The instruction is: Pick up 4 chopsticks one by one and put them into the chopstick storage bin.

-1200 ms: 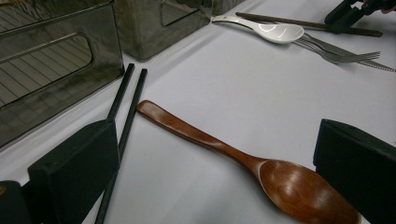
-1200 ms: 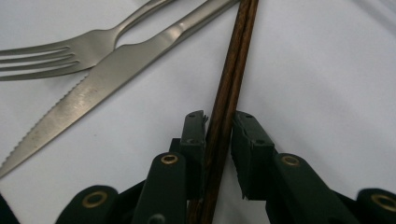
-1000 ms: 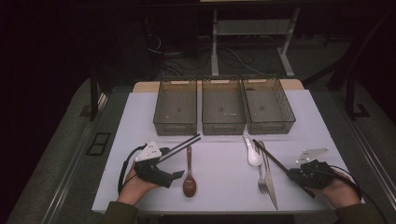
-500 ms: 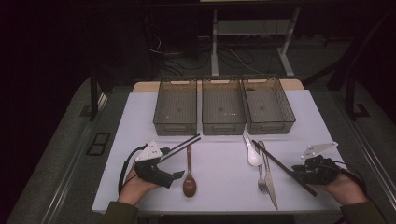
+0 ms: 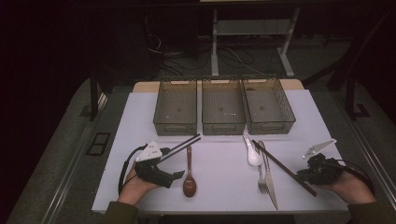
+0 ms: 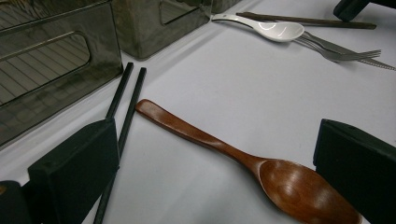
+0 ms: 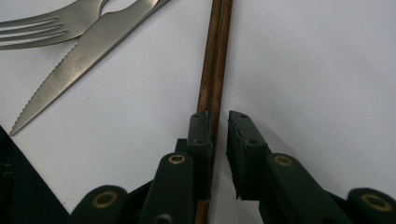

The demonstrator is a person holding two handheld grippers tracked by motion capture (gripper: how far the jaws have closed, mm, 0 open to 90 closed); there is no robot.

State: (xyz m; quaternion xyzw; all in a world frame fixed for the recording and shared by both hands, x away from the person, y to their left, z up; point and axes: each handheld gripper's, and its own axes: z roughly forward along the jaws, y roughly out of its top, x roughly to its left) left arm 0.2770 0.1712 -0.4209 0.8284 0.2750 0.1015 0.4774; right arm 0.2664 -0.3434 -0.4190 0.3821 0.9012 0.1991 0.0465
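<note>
Glossy brown wooden spoon [image 6: 261,163] catching the light, matt black chopsticks [image 6: 122,116] beside it. A shiny white, ceramic-looking spoon [image 6: 275,29], polished metal fork [image 7: 51,25] and serrated knife [image 7: 79,53]. Reddish-brown wooden chopsticks [image 7: 215,56], faint sheen. Smoky translucent plastic bins [image 5: 223,112]. Smooth matt white table [image 5: 224,177].

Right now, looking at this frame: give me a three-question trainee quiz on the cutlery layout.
1. True or false: the wooden spoon lies between the open fingers of the left gripper.
2. The right gripper straddles which item? A) knife B) brown chopsticks C) white spoon
3. How many mesh bins stand in the row at the far side of the table?

Key: 1 true. 2 B; the fingers are narrowly apart around the pair, and a full clamp is not clear. 3 three.
</note>
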